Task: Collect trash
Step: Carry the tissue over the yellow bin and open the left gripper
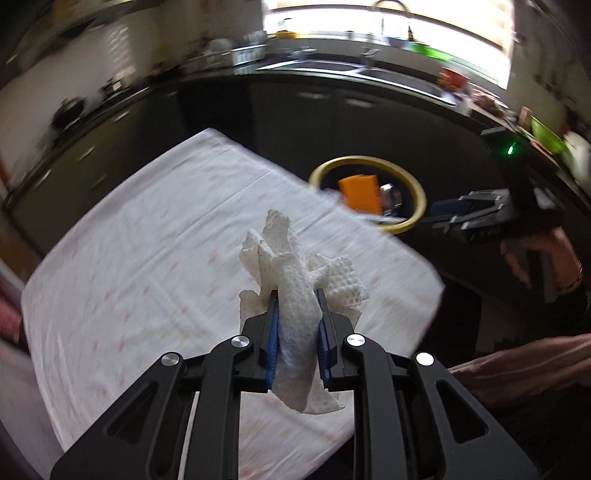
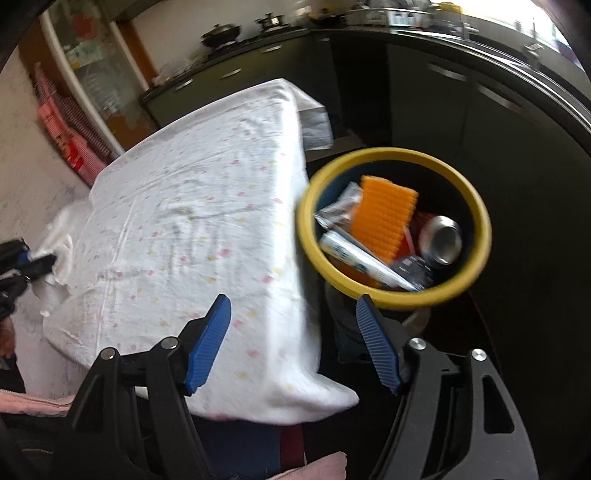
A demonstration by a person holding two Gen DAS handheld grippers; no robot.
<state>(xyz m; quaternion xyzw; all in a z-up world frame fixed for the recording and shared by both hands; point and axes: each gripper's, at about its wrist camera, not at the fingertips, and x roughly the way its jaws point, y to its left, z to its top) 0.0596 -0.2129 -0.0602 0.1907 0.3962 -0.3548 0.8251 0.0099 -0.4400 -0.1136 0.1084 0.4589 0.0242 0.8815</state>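
Observation:
My left gripper (image 1: 295, 295) is shut on a crumpled white paper towel (image 1: 291, 273) and holds it above the white tablecloth (image 1: 147, 240). The left gripper and towel also show at the left edge of the right wrist view (image 2: 48, 266). My right gripper (image 2: 293, 306) is open and empty, at the table's near right edge, close to the yellow-rimmed bin (image 2: 480, 221). The bin holds an orange ridged piece (image 2: 384, 218), a silver can (image 2: 441, 240), a white tube (image 2: 354, 258) and wrappers. In the left wrist view the bin (image 1: 417, 192) stands past the table's far right edge, with the right gripper (image 1: 461, 214) beside it.
Dark kitchen cabinets (image 1: 332, 110) and a counter with a sink (image 1: 369, 70) run behind the table. A stove with pans (image 2: 229, 33) is at the back left. A pink checked cloth (image 2: 66, 122) hangs by a glass cabinet. The floor around the bin is dark.

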